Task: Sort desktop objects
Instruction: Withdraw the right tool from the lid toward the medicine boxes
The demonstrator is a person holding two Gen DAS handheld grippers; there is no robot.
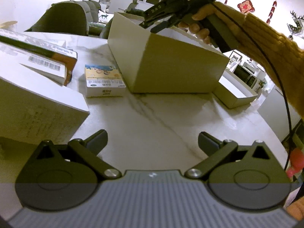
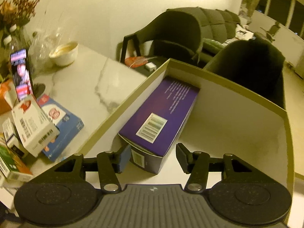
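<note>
In the right wrist view a purple carton (image 2: 161, 110) with a barcode label lies inside the open white box (image 2: 237, 89), along its left wall. My right gripper (image 2: 153, 158) is over the box with the carton's near end between its jaws. The left pad (image 2: 124, 157) sits close beside the carton, while the right pad (image 2: 181, 158) stands clear of it. The left wrist view shows this right gripper (image 1: 157, 21), held by a hand in a yellow sleeve, above the white box (image 1: 161, 62). My left gripper (image 1: 153, 142) hangs open and empty over the marble table (image 1: 152, 117).
A small yellow and blue carton (image 1: 103, 81) lies left of the white box, with stacked cartons (image 1: 38, 62) further left and the lid (image 1: 235, 95) to the right. Loose cartons (image 2: 34, 125), a blue box (image 2: 64, 121), a phone (image 2: 20, 72) and a bowl (image 2: 64, 53) sit nearby. Chairs (image 2: 180, 34) stand behind.
</note>
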